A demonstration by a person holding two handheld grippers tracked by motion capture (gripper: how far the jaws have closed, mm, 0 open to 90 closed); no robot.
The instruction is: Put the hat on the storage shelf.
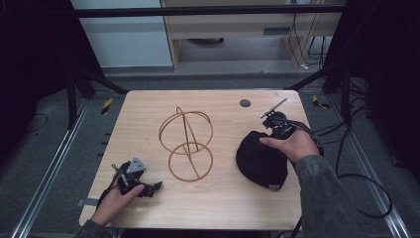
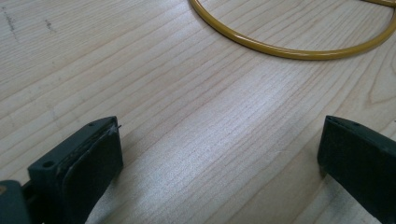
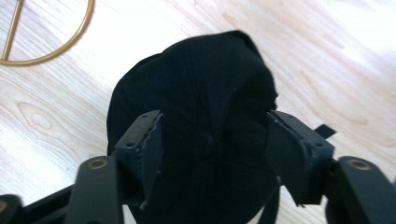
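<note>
Black cap (image 1: 261,159) is the thing being worked here, lying crown-up on the right part of the wooden table (image 1: 148,99), just right of the gold wire stand (image 1: 186,144).

Starting at the left: the left gripper (image 1: 154,187) rests near the table's front left corner, held low in the left hand (image 1: 121,197), well apart from the cap. In the left gripper view its jaws stand spread wide over bare wood, nothing between them, with the stand's lower ring (image 2: 299,44) curving just ahead.

In the middle, the wire stand sits upright on its round base, two hoops joined by a slanted rod. It is untouched.

At the right, the right hand (image 1: 292,144) brings the right gripper (image 3: 212,140) down onto the cap's crown. Its jaws are partly drawn in, one on each side of the crown button (image 3: 208,138), with a fold of fabric bulging up between them; the pads seem to touch the cloth, though I cannot tell whether they have a firm bite yet.

To do this step well, I judge the jaws should gather a thick pleat of cloth at the crown rather than a thin skin, and close fully before any lift. Lifting straight up should keep the brim from dragging into the stand.
</note>
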